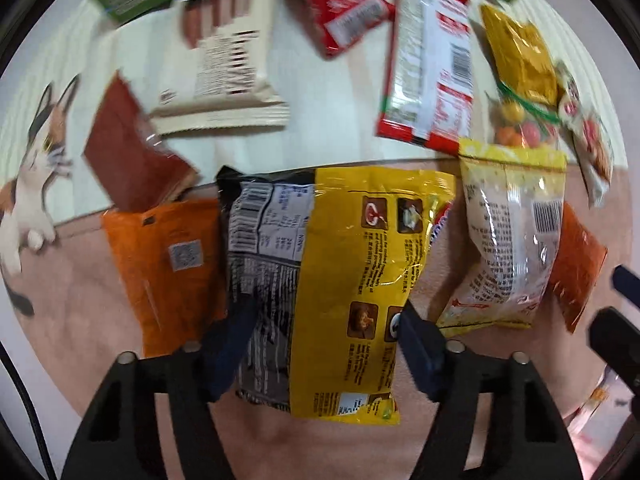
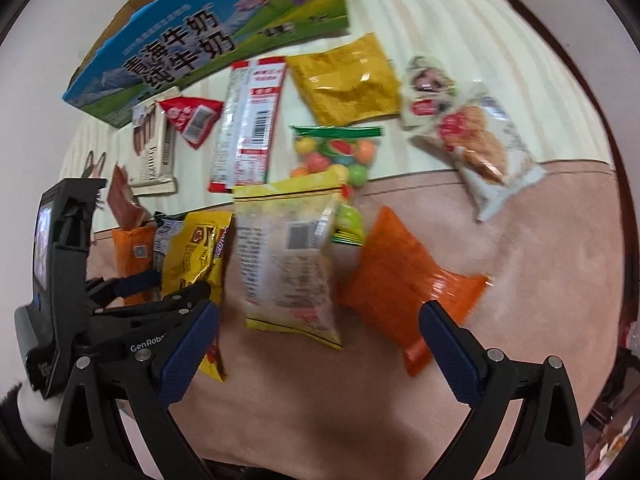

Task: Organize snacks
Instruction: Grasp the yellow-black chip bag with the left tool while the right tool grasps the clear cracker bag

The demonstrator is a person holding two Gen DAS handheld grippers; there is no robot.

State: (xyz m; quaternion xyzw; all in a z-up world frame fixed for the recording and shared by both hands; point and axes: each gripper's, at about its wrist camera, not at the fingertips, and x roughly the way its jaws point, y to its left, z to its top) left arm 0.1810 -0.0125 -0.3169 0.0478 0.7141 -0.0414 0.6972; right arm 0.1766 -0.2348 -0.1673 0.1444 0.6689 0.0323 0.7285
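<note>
Snack packs lie scattered on a pink and cream mat. My left gripper (image 1: pixel 324 320) straddles a yellow and black packet (image 1: pixel 340 276), its fingers (image 1: pixel 416 340) at the packet's two sides; whether they press it I cannot tell. The same packet shows in the right wrist view (image 2: pixel 200 260), next to the left gripper's body (image 2: pixel 60 264). My right gripper (image 2: pixel 320 344) is open and empty, above the mat below a clear yellow-edged bag (image 2: pixel 288 256) and an orange bag (image 2: pixel 400 284). An orange packet (image 1: pixel 164 268) lies left of the yellow one.
A blue and green milk carton box (image 2: pixel 208 36) stands at the back. Near it lie a cream wafer pack (image 1: pixel 228 60), a red triangle pack (image 1: pixel 344 12), a red-white long pack (image 1: pixel 432 64), a gold bag (image 2: pixel 348 80), a candy bag (image 2: pixel 336 156) and cookie packs (image 2: pixel 480 140). A brown packet (image 1: pixel 132 148) lies left.
</note>
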